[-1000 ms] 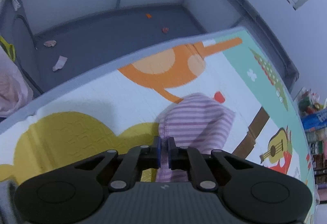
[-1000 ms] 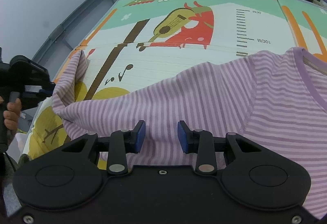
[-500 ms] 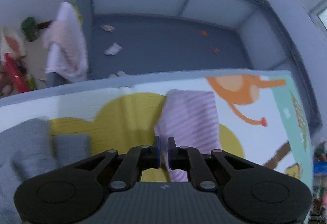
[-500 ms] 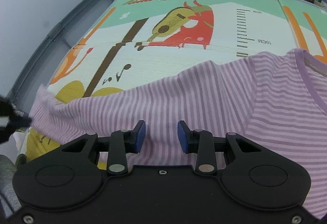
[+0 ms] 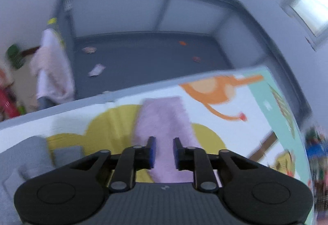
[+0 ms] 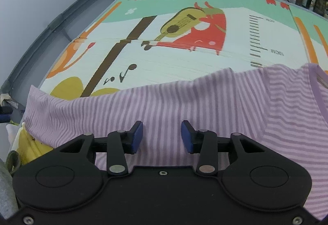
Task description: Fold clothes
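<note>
Your left tongs [image 5: 163, 152] stand spread with nothing between the pads, poised over a lilac strip of the striped shirt [image 6: 184, 106] that runs away from them across the play mat [image 6: 184, 61]; your right tongs [image 6: 162, 135] are spread too, low over the shirt's body, which lies stretched from the mat's left edge to the collar at far right. With neither pair pinching, the cloth is free: its left end sits at the mat's edge and could slide off toward the grey cloth [image 5: 30, 155] nearby. The far hem ripples, so closing on one layer there would drag a crooked fold. The left view is blurred; a hurried grab may miss the edge
</note>
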Demonstrator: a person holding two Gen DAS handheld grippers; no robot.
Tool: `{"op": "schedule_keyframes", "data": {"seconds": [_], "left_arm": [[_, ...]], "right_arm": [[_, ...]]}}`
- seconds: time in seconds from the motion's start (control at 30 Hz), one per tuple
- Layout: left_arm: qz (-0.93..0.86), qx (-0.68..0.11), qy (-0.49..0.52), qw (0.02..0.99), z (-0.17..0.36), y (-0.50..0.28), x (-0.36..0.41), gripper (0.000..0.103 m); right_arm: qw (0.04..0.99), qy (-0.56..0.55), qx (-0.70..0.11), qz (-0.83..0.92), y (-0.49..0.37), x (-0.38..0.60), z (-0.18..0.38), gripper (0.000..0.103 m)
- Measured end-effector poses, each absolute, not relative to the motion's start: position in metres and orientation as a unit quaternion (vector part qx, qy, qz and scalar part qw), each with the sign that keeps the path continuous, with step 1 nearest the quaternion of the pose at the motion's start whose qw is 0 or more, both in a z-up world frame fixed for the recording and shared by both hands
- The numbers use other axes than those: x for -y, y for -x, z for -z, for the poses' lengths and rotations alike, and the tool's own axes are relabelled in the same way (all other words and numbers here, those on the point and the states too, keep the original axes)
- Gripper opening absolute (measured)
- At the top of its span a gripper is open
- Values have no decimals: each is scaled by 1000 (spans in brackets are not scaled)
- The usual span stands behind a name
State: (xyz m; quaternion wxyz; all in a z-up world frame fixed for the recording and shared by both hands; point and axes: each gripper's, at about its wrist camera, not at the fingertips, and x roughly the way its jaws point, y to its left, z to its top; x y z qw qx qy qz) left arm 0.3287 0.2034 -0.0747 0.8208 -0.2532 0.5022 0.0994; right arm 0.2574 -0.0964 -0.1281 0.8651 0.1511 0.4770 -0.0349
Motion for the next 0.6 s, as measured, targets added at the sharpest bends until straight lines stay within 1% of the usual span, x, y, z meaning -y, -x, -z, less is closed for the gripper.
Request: {"op": "schedule_keyframes", "data": {"seconds": [0.13, 0.3, 0.47, 0.6], "left_arm": [[-20, -519, 230, 823, 78, -336, -172, 51], [58, -536, 183, 822, 85, -343, -126, 51], [90, -579, 199, 785, 105, -351, -103, 51], [92, -599, 207, 768, 120, -353, -96, 51]], "right_arm": [[869, -135, -475, 28, -266, 87, 129, 41], [874, -118, -471, 22, -276, 73, 130, 41], [878, -115, -465, 11, -282, 66, 131, 41], [878, -135, -460, 4, -285, 72, 132, 41]]}}
